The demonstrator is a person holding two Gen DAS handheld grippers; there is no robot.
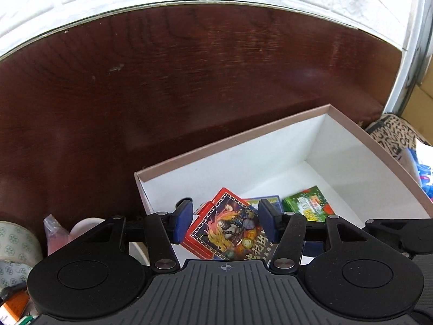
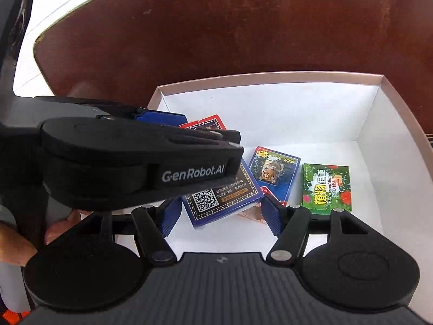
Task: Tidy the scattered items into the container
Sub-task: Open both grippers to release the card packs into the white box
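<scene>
A white-lined cardboard box point(image 1: 230, 140) with a pinkish rim stands on the dark wooden table; it also shows in the right wrist view point(image 2: 270, 77). My left gripper point(image 1: 226, 222) hovers over the box's left end with a red card box point(image 1: 227, 230) between its blue pads, which sit at the box's sides. My right gripper point(image 2: 220, 215) is over the box with a blue card box point(image 2: 222, 197) bearing a QR code between its pads. A blue tiger card box point(image 2: 273, 170) and a green card box point(image 2: 326, 187) lie on the box floor. The left gripper's body point(image 2: 130, 159) crosses the right wrist view.
A roll of patterned tape point(image 1: 16, 246) and a pink plastic bag point(image 1: 55, 233) lie left of the box. A leopard-print item point(image 1: 392, 132) sits beyond the table's right edge. A white wall borders the table's far side.
</scene>
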